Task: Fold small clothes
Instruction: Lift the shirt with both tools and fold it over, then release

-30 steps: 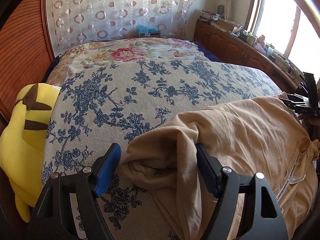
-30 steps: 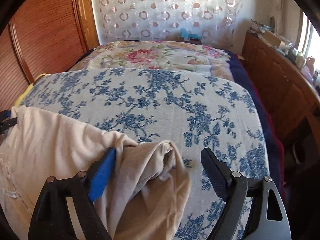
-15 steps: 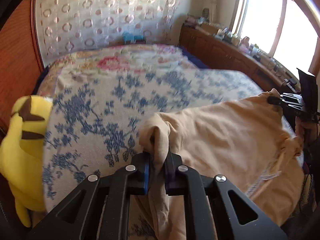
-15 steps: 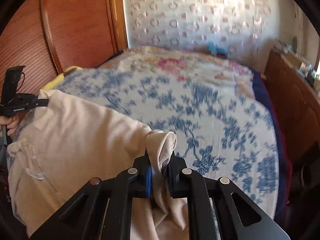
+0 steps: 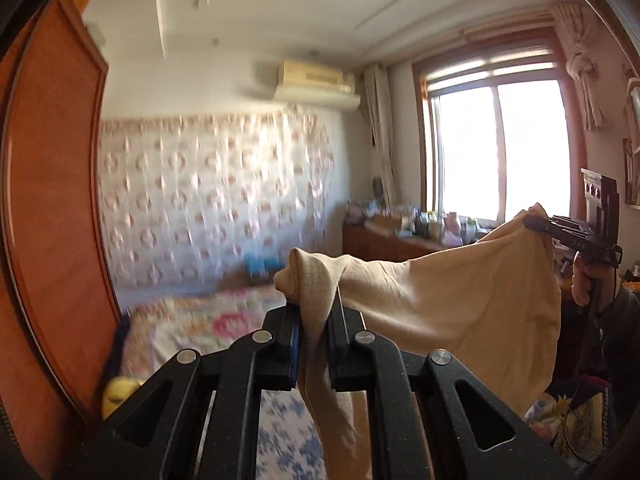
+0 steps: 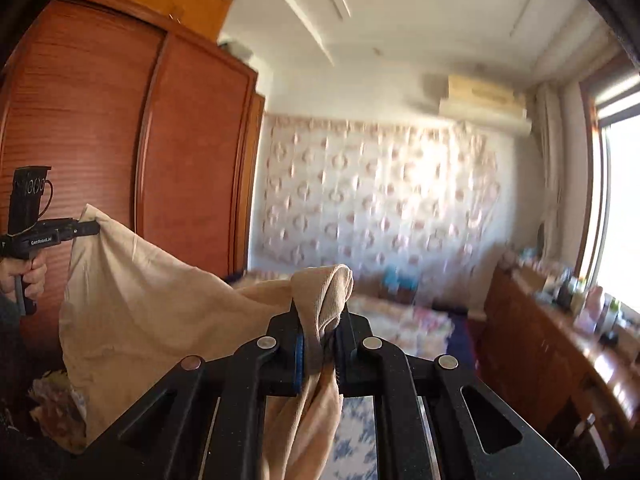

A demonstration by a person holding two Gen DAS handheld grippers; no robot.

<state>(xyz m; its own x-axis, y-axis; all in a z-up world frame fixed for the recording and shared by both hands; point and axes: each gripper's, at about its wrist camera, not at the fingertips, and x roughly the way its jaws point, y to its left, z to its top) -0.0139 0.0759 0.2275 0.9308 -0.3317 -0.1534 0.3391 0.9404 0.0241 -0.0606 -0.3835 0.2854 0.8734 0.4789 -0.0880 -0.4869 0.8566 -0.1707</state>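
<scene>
"GenRobot.AI" lettering marks left gripper clamping beige garment

Beige garment; black grippers, blue pads; reddish-brown wardrobe; white circle-patterned curtain at 10 o'clock.

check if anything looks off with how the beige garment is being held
Nothing alarming. The beige cotton garment hangs bunched between the left gripper and right gripper, each shut on a wadded corner, so it sags rather than hanging flat.
</scene>
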